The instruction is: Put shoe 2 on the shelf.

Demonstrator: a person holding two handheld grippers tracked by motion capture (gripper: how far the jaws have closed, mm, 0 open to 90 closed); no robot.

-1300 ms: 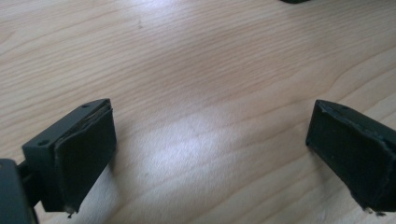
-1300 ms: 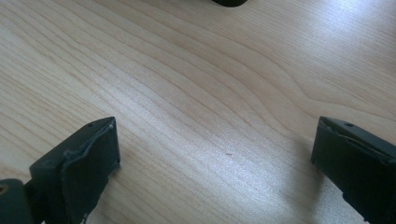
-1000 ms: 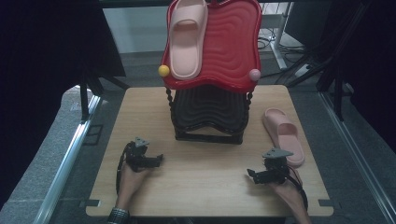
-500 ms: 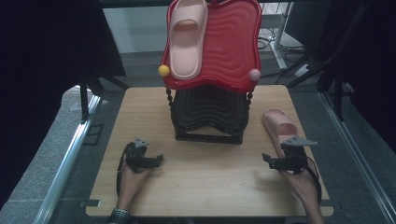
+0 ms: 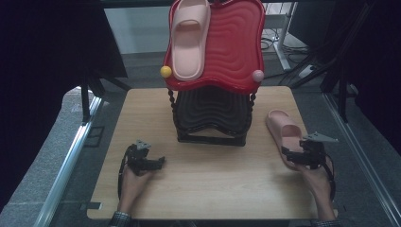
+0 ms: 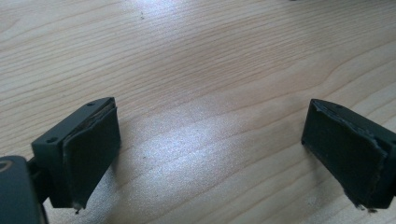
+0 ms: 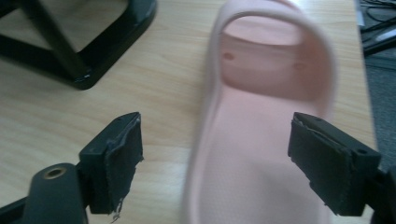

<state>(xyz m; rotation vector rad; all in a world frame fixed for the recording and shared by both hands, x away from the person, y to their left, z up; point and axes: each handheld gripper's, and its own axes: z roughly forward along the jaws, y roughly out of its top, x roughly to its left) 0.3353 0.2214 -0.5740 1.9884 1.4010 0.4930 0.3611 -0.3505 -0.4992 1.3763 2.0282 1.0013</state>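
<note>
Wooden table w/ pale grain, dark room and cables behind it. Mid-table stands a black rack w/ a red wavy tray on top, tilted toward the camera; one pink slipper lies on the tray.

Right forearm comes in from the bottom edge, hand low over the table's right side, right gripper pointing fwd-left. Jaws wide apart, holding nothing. A 2nd pink slipper on the table lies flat, toe end away from the gripper, heel end reaching in between the jaws. In the right gripper view the slipper sits between the two pads but nearer the right-hand one; whether either pad touches it can't be told. Rack base is off to the far left of that gripper, apart from the slipper.

Left forearm also enters from the bottom, hand resting on the table's left-front part, left gripper pointing right. Jaws wide apart, nothing between them but bare wood. Rack is ahead and to its right, well apart.
</note>
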